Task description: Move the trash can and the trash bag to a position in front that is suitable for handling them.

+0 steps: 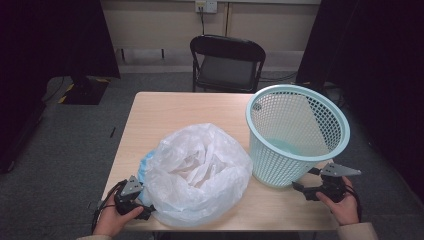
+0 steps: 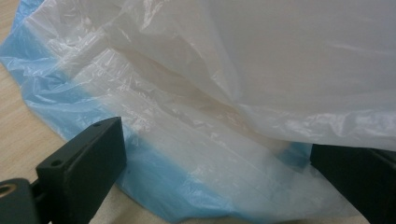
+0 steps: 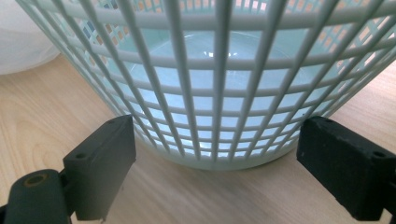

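I have both claws spread wide. My left claw (image 1: pixel 145 210) meets the plastic bag (image 1: pixel 200 172), heaped near the tabletop (image 1: pixel 150 120) front edge: light, limp, slippery, so I'd pinch bunched film low down. My right claw (image 1: pixel 301 189) faces the mesh basket (image 1: pixel 295 135), stiff and light, beside the bag. Open room lies behind them.

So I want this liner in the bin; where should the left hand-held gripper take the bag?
Probably the loose blue-tinted edge of the plastic bag, lying flat on the table between the open jaws of the left hand-held gripper. Come in low from the person's side; the puffed-up top offers no firm fold.
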